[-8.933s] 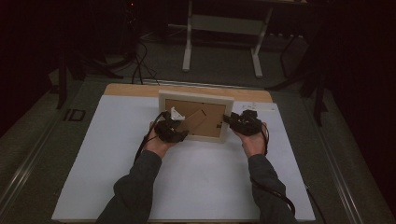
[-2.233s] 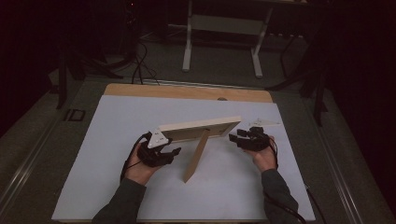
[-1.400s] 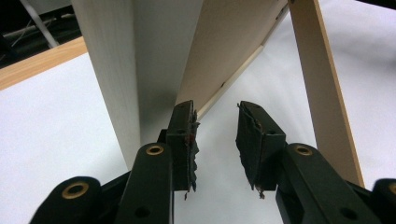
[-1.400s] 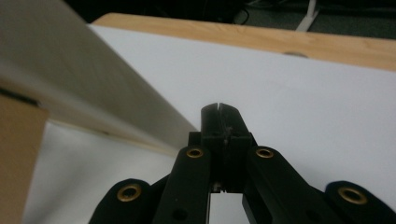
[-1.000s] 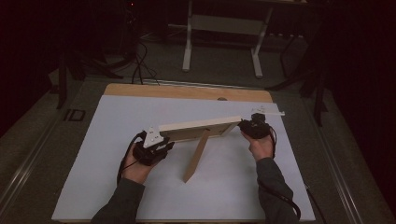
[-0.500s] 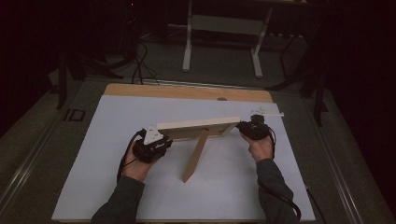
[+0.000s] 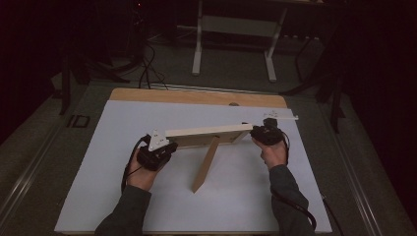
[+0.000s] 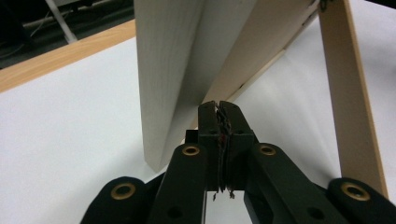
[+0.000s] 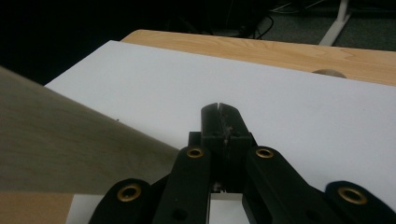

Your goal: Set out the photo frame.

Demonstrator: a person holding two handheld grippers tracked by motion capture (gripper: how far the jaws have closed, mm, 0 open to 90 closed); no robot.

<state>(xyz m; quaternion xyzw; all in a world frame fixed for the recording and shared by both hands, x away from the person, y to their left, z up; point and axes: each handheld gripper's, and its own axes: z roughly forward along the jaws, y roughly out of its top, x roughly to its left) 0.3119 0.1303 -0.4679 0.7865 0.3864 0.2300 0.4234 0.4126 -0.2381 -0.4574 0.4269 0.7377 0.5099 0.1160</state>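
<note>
Frame (image 7: 209,135) stands propped on your bench (image 7: 98,162), left hand-held gripper (image 7: 162,147) just snapped closed holding nothing, right hand-held gripper (image 7: 255,132) fully closed too.

Pale wooden picture frame (image 7: 209,132), standing upright, back strut (image 7: 205,164) propped out

Dim room; grey floor (image 7: 236,81); white-legged stand (image 7: 233,29); trailing cables (image 7: 147,59).
</note>
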